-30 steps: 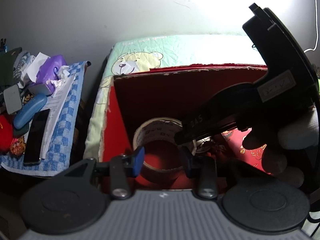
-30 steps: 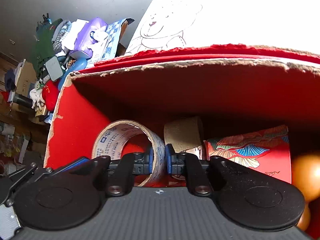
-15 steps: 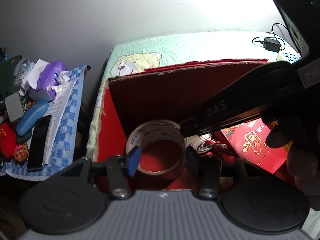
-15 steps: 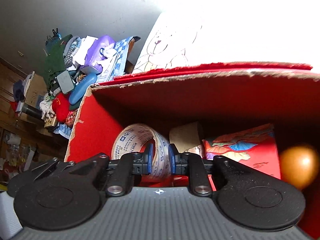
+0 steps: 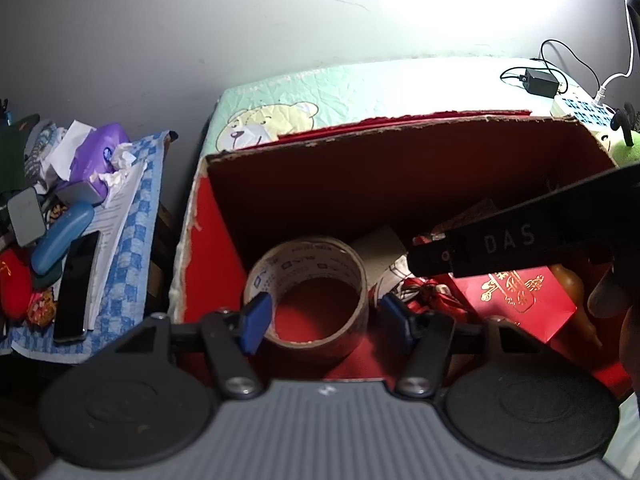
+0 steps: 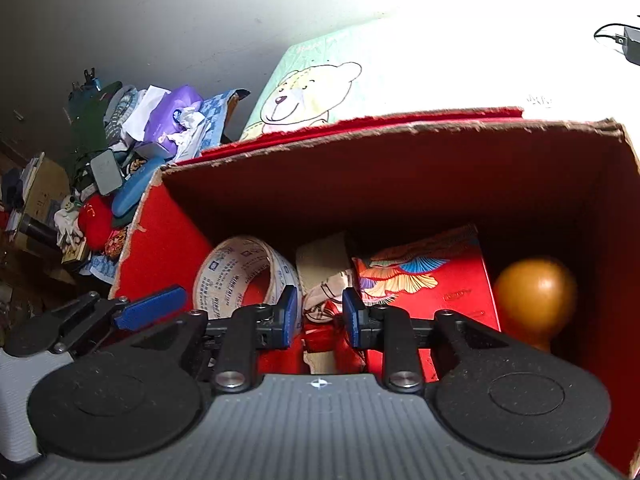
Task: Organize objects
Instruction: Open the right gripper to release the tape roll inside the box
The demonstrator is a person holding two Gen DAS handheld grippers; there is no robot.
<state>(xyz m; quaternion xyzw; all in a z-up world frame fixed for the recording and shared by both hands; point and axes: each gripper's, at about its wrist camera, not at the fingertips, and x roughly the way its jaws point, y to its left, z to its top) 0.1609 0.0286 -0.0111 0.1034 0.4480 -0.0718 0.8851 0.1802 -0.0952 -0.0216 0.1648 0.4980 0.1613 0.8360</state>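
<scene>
Against a plain grey wall, an open red cardboard box (image 5: 208, 240) stands on a pale green bear-print mat (image 5: 280, 96). On the box floor, in its left corner, a beige roll of printed packing tape (image 5: 308, 292) lies flat. The left gripper (image 5: 322, 320) straddles the roll, jaws opening, pads clear of it. The right gripper (image 6: 320, 316), jaws narrowly apart and opening, hangs just right of the roll, empty.
</scene>
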